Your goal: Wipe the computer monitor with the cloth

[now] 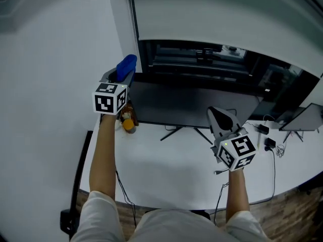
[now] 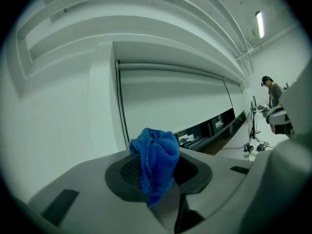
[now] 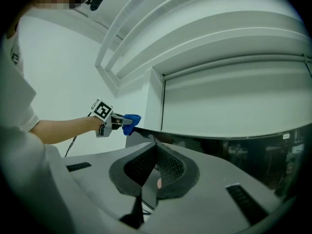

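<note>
White desk; cloth in left tool

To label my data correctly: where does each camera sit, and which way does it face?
Head view: on head, looking down at desk, monitor; forearms, left claw, right claw show.
Left gripper view: on left claw, along jaws shut on blue cloth, toward blind.
Right gripper view: on right claw, toward left claw, left forearm; shares cloth, monitor with head view.
</note>
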`<state>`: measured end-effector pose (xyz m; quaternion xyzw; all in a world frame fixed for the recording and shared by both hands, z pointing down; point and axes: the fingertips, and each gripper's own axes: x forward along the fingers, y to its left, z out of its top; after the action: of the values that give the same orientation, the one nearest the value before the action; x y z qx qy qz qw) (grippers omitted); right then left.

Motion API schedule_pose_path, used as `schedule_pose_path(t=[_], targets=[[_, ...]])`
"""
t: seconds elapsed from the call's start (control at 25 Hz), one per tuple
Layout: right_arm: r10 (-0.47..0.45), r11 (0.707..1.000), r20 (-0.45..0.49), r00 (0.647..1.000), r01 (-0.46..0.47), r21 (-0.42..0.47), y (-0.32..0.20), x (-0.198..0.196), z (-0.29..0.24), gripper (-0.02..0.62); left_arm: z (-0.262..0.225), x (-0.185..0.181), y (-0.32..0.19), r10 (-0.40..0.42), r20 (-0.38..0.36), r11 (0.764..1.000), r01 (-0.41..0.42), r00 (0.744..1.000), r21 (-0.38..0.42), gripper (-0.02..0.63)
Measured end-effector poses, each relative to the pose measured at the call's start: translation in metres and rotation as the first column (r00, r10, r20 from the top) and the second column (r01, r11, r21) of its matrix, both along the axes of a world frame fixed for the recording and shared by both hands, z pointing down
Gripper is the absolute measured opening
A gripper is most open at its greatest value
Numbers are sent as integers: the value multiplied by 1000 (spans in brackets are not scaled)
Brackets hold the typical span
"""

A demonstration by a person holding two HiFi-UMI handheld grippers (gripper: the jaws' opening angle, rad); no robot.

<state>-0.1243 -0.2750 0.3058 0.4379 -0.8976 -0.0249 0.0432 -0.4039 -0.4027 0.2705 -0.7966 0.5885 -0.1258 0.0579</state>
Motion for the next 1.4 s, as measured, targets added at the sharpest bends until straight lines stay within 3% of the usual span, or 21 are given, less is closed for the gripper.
schedule_pose_path(t=[0.28,0.72,1.16,1.4], targets=[[67,998,26,997,-66,-20,-1,61,-2,14,1,63,-3,74,-42,997,-75,996,-21,133],[143,989,0,990,-143,-47,3,186,-6,14,2,215,1,179,-98,982,-184,979,-45,129],[141,989,26,990,-140,-51,7,291,-5,14,2,365,1,277,-105,955,-286,955,-79,129],[146,986,-5,989,-146,-77,9,345,10,14,2,444,4,333,-173,933,-350,927,-79,130]])
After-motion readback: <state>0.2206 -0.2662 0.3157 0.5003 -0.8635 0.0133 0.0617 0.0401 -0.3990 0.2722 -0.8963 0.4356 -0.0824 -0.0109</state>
